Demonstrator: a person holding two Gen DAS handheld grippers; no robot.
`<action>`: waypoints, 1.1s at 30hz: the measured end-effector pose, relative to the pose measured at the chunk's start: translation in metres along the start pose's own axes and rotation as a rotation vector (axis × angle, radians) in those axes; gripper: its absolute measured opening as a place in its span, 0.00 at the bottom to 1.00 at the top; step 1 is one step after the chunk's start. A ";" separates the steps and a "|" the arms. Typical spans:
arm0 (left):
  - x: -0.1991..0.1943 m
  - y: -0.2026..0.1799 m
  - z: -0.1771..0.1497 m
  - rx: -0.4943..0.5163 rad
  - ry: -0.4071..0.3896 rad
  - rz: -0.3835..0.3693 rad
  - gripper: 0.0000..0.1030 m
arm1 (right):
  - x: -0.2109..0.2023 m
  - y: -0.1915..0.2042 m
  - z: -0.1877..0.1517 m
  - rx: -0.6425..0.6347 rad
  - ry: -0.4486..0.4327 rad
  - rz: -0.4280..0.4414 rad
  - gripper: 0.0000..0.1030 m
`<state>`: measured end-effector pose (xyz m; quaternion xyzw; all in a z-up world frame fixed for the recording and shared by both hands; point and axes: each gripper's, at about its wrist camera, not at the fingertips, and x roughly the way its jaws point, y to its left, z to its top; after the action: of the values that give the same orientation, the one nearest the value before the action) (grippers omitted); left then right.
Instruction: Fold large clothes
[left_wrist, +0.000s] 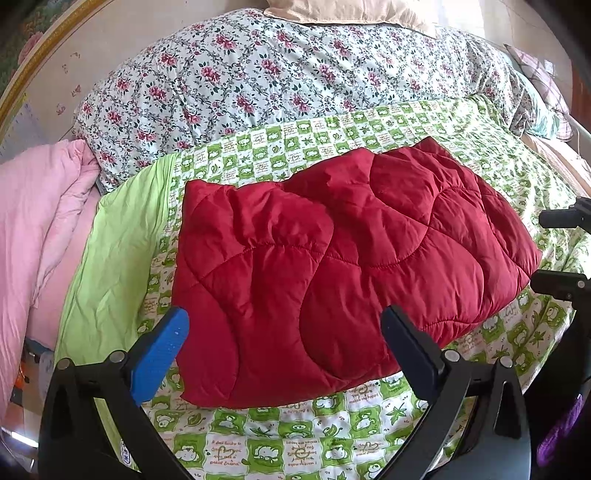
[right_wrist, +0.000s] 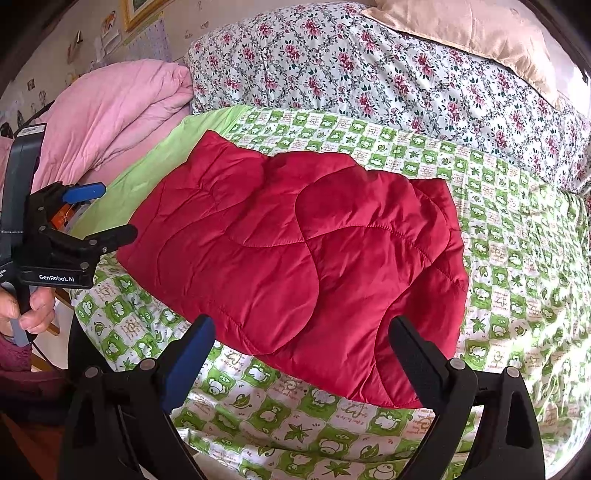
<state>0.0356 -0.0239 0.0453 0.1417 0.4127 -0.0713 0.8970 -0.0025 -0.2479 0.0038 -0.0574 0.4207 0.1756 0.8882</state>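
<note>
The red quilted jacket (left_wrist: 351, 266) lies folded into a thick, roughly oblong bundle on the green-and-white checked sheet (left_wrist: 295, 443) of the bed, its stitched curves facing up and its folded layers showing along the right-hand edge. It rests flat, with sheet showing on all sides.

The left tongs (left_wrist: 284, 332) hover just above the near edge of the jacket, spread wide, with the blue pad (left_wrist: 159, 354) to the left and the black finger to the right; they hold nothing. In the right wrist view the right tongs (right_wrist: 301, 343) are also wide open and empty, poised over the near edge of the jacket (right_wrist: 295, 258). That view also shows the left tongs (right_wrist: 110, 212) from the side at the jacket's left end, parted, with a hand (right_wrist: 26, 306) gripping the handle below.

A plain green border (left_wrist: 110, 258) runs along the sheet's left side. Beyond it is a pink duvet (left_wrist: 40, 221), bunched up. Behind the sheet lies a floral quilt (left_wrist: 258, 81), with a beige pillow (left_wrist: 351, 11) on top of it.
</note>
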 end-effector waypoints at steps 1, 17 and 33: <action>0.000 0.000 0.000 0.000 0.000 0.003 1.00 | 0.000 0.000 0.000 -0.001 0.000 0.000 0.93; 0.000 0.001 0.001 -0.003 -0.003 0.001 1.00 | 0.001 -0.001 0.000 -0.004 0.001 0.000 0.93; 0.000 0.003 0.003 -0.008 -0.003 0.008 1.00 | 0.000 -0.002 0.003 -0.008 0.002 -0.001 0.93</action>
<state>0.0387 -0.0215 0.0472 0.1397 0.4109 -0.0664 0.8985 0.0004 -0.2494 0.0054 -0.0615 0.4209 0.1768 0.8876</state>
